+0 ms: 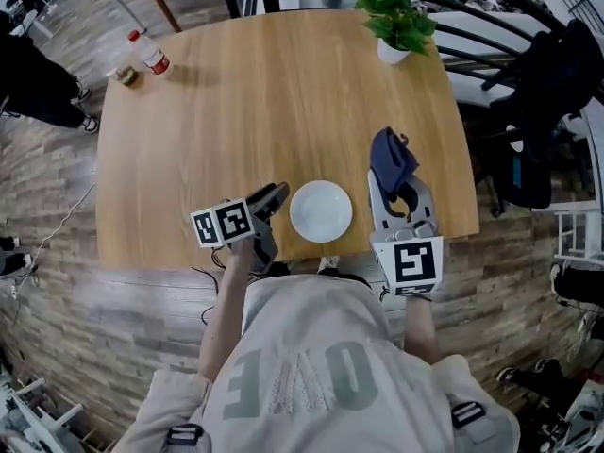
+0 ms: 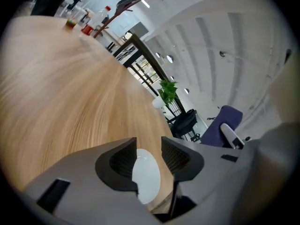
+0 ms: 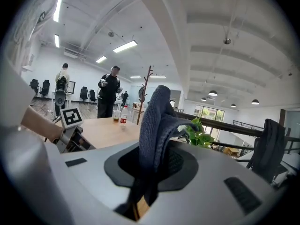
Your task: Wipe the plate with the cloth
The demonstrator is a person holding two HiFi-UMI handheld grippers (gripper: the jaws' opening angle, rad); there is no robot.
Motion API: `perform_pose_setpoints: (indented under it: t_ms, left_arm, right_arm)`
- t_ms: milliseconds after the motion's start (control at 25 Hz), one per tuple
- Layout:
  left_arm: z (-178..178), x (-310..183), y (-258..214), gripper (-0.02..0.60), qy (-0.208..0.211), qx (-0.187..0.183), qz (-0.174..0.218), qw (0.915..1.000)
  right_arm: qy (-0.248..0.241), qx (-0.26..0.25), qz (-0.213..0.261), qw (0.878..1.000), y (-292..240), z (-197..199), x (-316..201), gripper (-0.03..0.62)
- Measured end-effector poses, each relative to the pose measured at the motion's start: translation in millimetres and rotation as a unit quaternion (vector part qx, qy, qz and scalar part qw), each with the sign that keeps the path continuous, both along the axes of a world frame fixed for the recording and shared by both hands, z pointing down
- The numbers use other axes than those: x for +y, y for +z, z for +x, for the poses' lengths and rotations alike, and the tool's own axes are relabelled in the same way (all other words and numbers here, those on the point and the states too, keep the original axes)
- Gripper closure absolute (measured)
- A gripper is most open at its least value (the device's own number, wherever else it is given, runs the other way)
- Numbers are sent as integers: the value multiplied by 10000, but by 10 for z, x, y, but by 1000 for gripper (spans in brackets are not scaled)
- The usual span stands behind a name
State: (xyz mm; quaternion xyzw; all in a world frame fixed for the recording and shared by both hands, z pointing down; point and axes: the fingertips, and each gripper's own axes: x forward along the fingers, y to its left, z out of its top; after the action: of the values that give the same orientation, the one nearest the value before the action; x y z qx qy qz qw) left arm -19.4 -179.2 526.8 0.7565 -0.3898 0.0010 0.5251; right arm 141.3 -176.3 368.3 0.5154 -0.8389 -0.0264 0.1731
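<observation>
Two claws. Left gripper has its jaws well apart, with the white plate rim in the gap and the pads not pressing. Right gripper is clamped on the dark blue cloth, just right of the plate at the table's near edge.

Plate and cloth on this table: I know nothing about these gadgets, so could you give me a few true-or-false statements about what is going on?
1. The right gripper is shut on the dark blue cloth. True.
2. The cloth lies on the white plate. False: it hangs in the right gripper, to the plate's right and off it.
3. The left gripper is clamped on the plate. False: its jaws stand apart and press on nothing; the plate only shows through the gap.
4. A potted plant stands at the far edge of the table. True.
5. The plate has food on it. False: it looks bare.
</observation>
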Motion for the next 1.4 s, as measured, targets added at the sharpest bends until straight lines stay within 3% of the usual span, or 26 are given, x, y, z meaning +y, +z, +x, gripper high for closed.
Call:
perform_pose_setpoints:
  t_ms: [120, 280, 440, 920, 1120, 1200, 1280, 1400]
  left_arm:
    - [-13, 118, 286, 422, -223, 171, -468, 9985]
    - [52, 307, 570, 422, 120, -72, -887, 9960]
    - [120, 413, 713, 422, 286, 17, -1187, 9925]
    - [255, 600, 874, 422, 774, -247, -1512, 9852]
    - [314, 592, 889, 425, 844, -133, -1605, 9833]
    - [304, 608, 931, 455, 852, -236, -1680, 9818]
    - [277, 623, 978, 524, 846, -408, -1745, 9802]
    - [250, 625, 997, 540, 741, -307, -1823, 9800]
  right_arm:
    - [-23, -12, -83, 10000, 49, -15, 15, 537]
    - [-52, 63, -203, 9998, 142, -27, 38, 537]
    - [-81, 130, -310, 9994, 230, -36, 62, 537]
    - [-48, 248, -407, 9989, 321, -34, 105, 537]
    - [-8, 187, -438, 9989, 339, -36, 130, 537]
    - [-9, 215, -463, 9987, 364, -40, 156, 537]
    - [-8, 288, -478, 9984, 383, -38, 178, 537]
    - [-20, 538, -512, 9972, 451, -42, 190, 537]
